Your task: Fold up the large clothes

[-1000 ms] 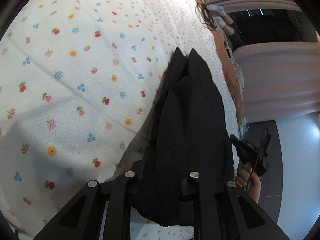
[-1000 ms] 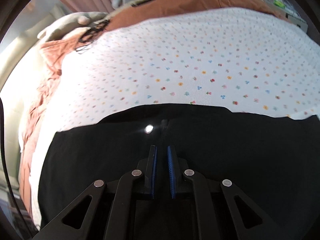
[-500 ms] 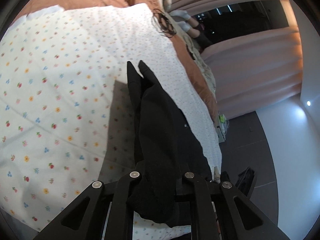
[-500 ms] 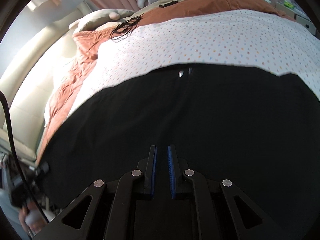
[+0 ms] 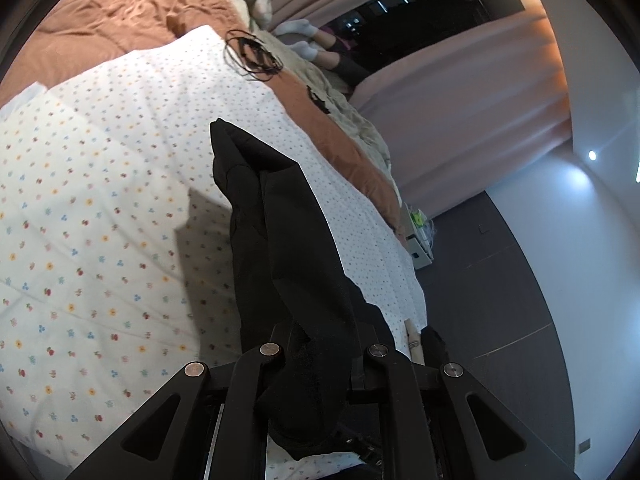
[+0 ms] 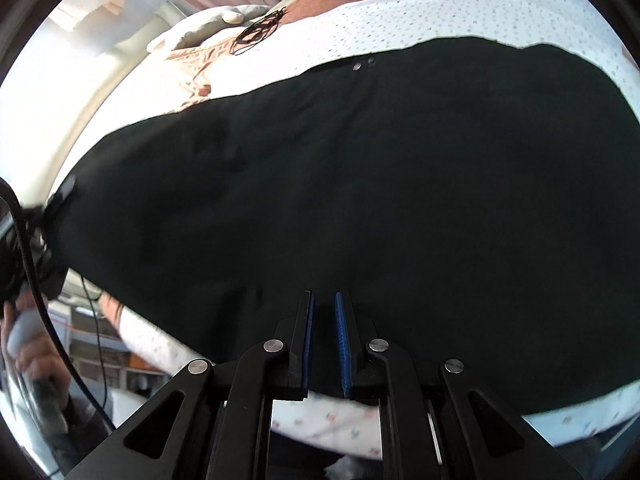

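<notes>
Bunched black garment [image 5: 288,264] hides the left gripper's [image 5: 320,344] jaws.

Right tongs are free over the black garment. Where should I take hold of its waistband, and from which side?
Grip the waistband edge of the black garment near the small metal button, coming from above. That edge lies flat and straight against the floral sheet, so tongs can pinch it cleanly. The left tongs already clamp the bunched far-left end.

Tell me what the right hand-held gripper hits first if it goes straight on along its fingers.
The black garment, most likely. The right hand-held gripper points down at the cloth, which fills the view ahead of its nearly shut fingers. Depth is unclear, but nothing else shows in between.
</notes>
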The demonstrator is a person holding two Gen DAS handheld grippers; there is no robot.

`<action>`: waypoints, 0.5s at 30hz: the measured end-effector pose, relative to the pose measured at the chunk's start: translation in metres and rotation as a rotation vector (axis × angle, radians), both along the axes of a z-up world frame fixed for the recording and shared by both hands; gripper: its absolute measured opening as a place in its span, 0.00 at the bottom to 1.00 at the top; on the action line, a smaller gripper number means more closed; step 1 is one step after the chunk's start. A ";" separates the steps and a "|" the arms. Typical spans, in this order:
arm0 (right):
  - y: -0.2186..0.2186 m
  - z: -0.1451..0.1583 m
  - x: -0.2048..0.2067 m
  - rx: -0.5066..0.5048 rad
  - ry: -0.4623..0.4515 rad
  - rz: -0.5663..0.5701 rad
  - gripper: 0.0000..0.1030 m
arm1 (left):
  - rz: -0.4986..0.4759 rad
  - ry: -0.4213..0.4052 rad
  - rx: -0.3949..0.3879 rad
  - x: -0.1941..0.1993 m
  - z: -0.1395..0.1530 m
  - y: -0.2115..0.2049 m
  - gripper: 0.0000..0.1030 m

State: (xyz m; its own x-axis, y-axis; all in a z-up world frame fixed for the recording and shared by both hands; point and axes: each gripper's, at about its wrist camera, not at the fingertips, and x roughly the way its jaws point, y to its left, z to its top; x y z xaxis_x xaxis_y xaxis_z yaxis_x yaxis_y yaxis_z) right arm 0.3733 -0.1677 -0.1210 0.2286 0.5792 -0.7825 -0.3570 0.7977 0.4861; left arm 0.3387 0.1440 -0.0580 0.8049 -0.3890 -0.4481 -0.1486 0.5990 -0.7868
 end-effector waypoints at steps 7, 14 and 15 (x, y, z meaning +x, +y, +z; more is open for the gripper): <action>-0.005 -0.027 0.000 -0.005 0.029 -0.043 0.11 | -0.041 -0.016 0.032 0.018 0.023 -0.034 0.11; -0.011 -0.042 -0.005 0.032 0.055 -0.016 0.11 | -0.114 -0.026 0.087 0.040 0.046 -0.084 0.11; -0.016 -0.040 -0.005 0.049 0.059 -0.016 0.11 | -0.122 -0.030 0.092 0.043 0.048 -0.089 0.11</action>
